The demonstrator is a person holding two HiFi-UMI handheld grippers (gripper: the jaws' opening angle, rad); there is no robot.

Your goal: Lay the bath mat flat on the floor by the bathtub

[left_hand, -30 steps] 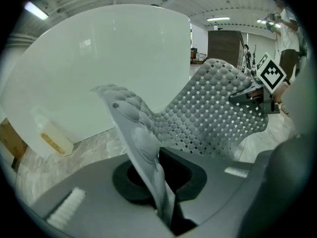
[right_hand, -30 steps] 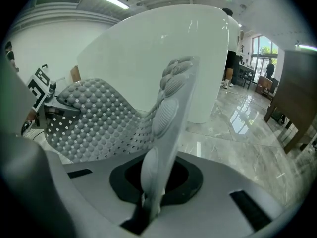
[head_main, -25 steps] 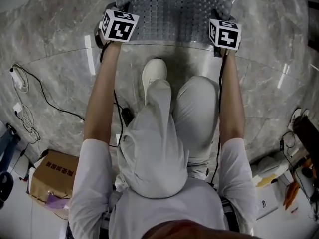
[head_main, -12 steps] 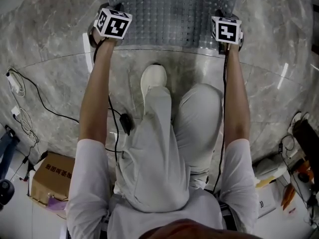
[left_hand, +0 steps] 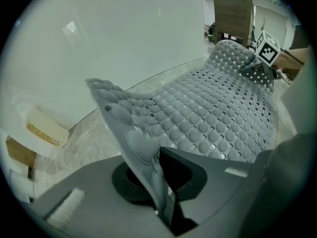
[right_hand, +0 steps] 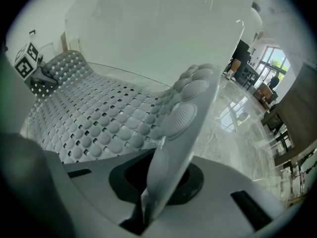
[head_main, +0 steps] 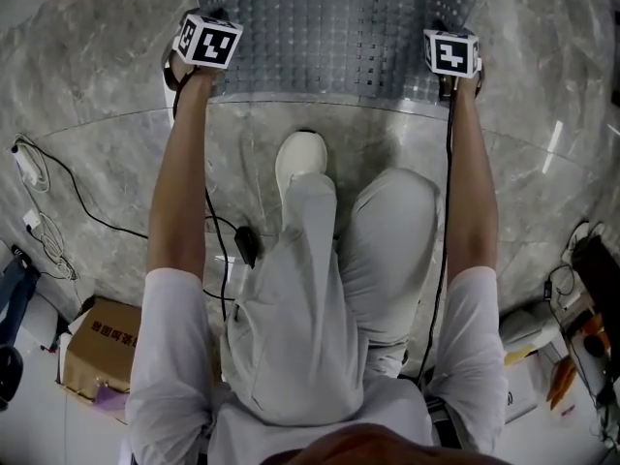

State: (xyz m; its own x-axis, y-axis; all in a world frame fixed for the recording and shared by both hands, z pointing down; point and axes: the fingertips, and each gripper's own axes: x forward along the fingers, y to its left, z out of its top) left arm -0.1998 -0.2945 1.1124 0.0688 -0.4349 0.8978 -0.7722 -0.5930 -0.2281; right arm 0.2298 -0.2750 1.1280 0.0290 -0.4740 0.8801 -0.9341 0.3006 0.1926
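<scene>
While both near corners are pinched, the step in hand reads as lowering the bath mat (head_main: 329, 27) onto the marble floor (head_main: 107, 153).

Left gripper (left_hand: 159, 185): jaws clamped on the mat's near-left corner, which curls up.

Middle: the mat's far part appears to rest on the floor by the white tub wall (left_hand: 124, 38).

Right gripper (right_hand: 148, 192): clamped on the near-right corner.

Next, likely: sink both corners evenly, then release.

Count: one mat, two grippers, one corner each.

Left gripper (left_hand: 161, 202), right gripper (right_hand: 143, 207) held forward; apparently both clamped.
</scene>
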